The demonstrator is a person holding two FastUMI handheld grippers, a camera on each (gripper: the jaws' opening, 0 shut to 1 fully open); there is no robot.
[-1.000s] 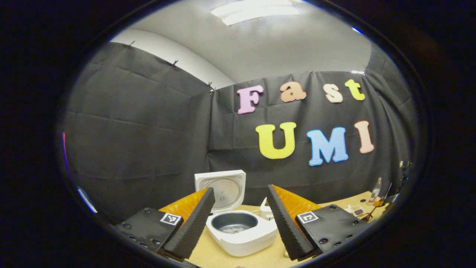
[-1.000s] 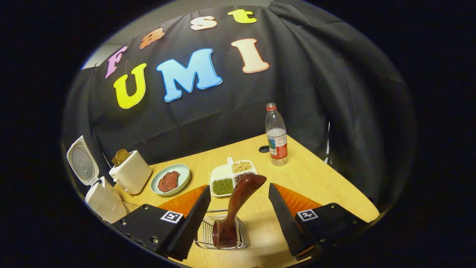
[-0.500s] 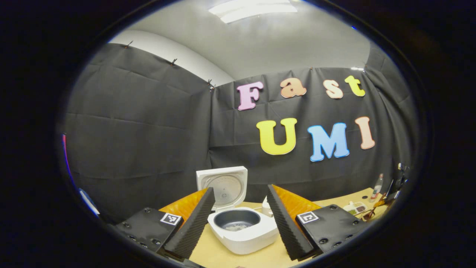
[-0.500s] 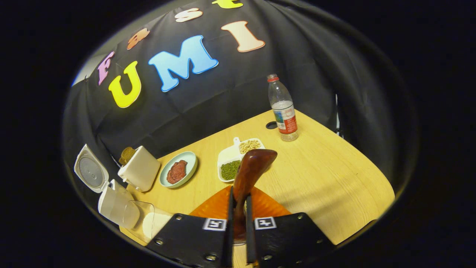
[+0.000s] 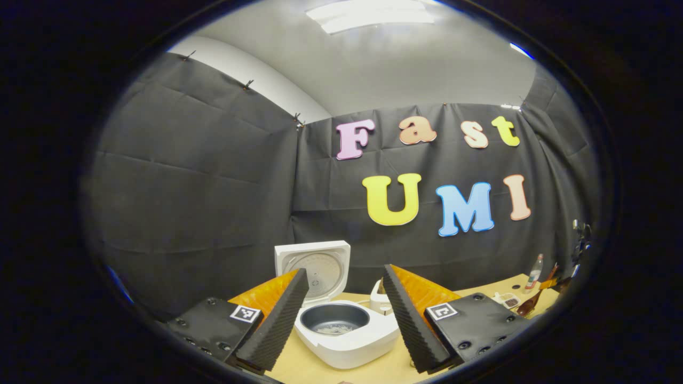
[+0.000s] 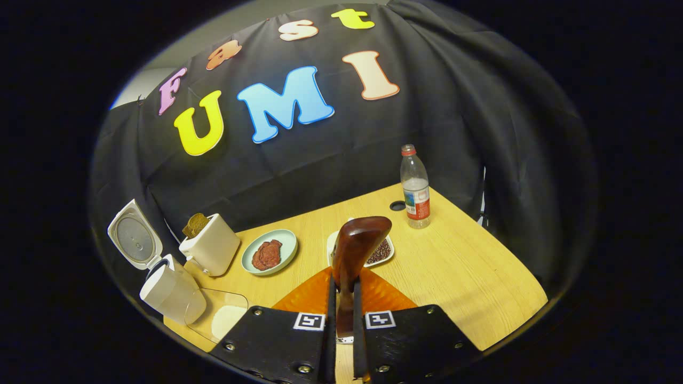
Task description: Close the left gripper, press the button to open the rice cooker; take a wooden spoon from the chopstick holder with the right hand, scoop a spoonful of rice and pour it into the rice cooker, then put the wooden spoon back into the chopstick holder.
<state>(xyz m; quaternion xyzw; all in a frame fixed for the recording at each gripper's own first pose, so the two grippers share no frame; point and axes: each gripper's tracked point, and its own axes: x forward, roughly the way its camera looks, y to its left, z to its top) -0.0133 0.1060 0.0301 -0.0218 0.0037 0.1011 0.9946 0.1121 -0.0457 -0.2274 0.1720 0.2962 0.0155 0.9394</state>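
In the left gripper view the white rice cooker [image 5: 347, 341] stands with its lid [image 5: 314, 265] up and its dark inner pot [image 5: 334, 319] exposed, a little pale matter at the bottom. My left gripper [image 5: 345, 272] is open just in front of it, holding nothing. My right gripper [image 6: 341, 285] is shut on the dark wooden spoon [image 6: 356, 246], whose broad end rises past the fingertips. That view has the open rice cooker [image 6: 172, 290] at far left, and a clear container of rice [image 6: 220, 318] lies beside it.
On the wooden table [image 6: 469, 277] stand a white toaster [image 6: 212, 249] with bread, a pale plate [image 6: 269, 252] with meat, a divided dish [image 6: 381, 250] behind the spoon and a water bottle [image 6: 415, 186] by a round hole [image 6: 397, 205].
My right gripper went from open around the spoon in the wire holder to shut on it, then rose; the holder has dropped out of sight. The left gripper barely shifted.
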